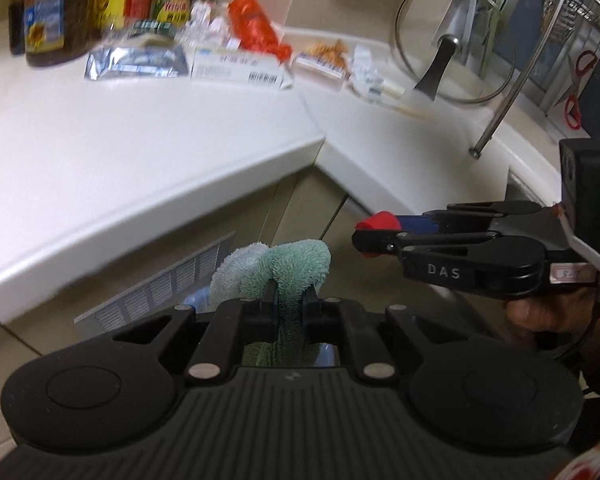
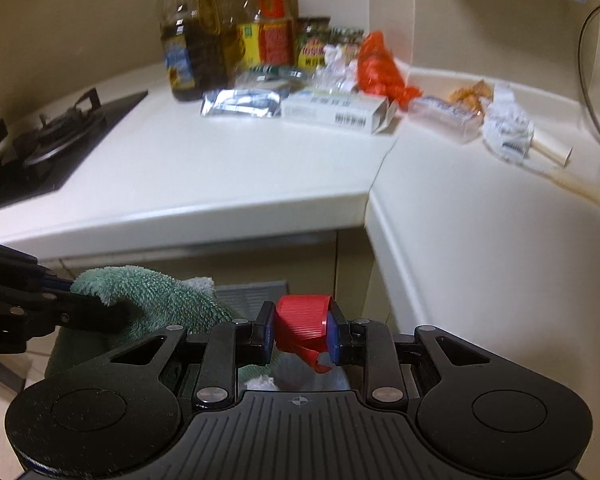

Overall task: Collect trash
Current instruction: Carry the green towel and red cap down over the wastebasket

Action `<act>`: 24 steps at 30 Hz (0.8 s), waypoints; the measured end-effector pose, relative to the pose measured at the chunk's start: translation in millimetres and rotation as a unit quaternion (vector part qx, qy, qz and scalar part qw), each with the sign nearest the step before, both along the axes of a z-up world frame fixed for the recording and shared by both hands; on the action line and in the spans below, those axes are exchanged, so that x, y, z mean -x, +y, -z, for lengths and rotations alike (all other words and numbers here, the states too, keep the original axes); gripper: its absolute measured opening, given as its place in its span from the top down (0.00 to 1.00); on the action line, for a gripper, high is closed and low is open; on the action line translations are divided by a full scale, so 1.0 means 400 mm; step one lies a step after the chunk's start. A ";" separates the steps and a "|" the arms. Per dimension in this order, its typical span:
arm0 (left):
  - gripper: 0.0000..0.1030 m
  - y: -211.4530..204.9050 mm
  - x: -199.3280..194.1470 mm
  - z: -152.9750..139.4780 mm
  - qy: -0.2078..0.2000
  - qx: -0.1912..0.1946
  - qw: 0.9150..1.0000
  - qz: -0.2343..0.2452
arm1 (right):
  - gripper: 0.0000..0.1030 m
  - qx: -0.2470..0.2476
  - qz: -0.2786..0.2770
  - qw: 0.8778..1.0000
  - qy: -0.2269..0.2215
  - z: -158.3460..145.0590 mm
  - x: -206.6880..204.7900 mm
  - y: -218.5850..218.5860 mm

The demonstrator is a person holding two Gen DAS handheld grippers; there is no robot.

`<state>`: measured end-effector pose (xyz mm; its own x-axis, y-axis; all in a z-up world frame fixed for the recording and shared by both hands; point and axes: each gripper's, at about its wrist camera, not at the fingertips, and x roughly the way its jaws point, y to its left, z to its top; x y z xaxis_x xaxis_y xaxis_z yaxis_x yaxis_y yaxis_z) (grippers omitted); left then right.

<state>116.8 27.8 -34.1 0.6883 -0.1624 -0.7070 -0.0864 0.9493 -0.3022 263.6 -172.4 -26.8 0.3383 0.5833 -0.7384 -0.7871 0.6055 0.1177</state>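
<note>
Pinching a red bottle cap across its ribbed skirt, the right gripper hangs below the edge of the white counter, in front of the cabinet. The cap looks light and stiff, a torn tamper strip dangling from its rim; the ribs probably give the pads purchase, though a hollow ring may flex or pop out if squeezed hard.

Just left of it, also below the counter edge, the left gripper is clamped on a fold of a green terry cloth, soft and limp, the rest drooping.

Further out, at the back of the counter, remaining trash lies beside the oil bottles: a foil packet, a flattened carton, a red plastic bag and crumpled paper, all seemingly light and crushable, best taken at a raised fold or edge.
</note>
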 end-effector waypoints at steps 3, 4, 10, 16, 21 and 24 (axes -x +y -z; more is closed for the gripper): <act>0.92 0.006 0.005 0.031 0.014 0.007 1.000 -0.005 | 0.75 0.012 -0.006 1.000 0.008 0.023 0.011 0.004; 0.92 0.008 0.007 0.041 0.018 0.008 1.000 -0.007 | 0.75 0.016 -0.008 1.000 0.011 0.031 0.015 0.004; 0.92 0.024 0.029 0.080 0.043 0.006 0.999 -0.022 | 0.75 0.035 -0.013 0.999 0.029 0.071 0.032 0.002; 0.92 0.041 0.042 0.095 0.057 0.003 0.998 -0.038 | 0.75 0.044 -0.016 0.998 0.044 0.101 0.042 -0.001; 0.92 0.038 0.038 0.103 0.059 0.002 0.997 -0.043 | 0.75 0.045 -0.019 0.998 0.050 0.113 0.047 -0.002; 0.92 0.036 0.027 0.109 0.059 0.004 0.997 -0.045 | 0.75 0.046 -0.018 0.998 0.050 0.117 0.048 -0.001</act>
<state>105.9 42.0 -77.8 0.6129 -0.1089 -0.7826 -0.2066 0.9339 -0.2918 244.4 -172.9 -73.7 0.2414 0.5225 -0.8177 -0.7955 0.5892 0.1416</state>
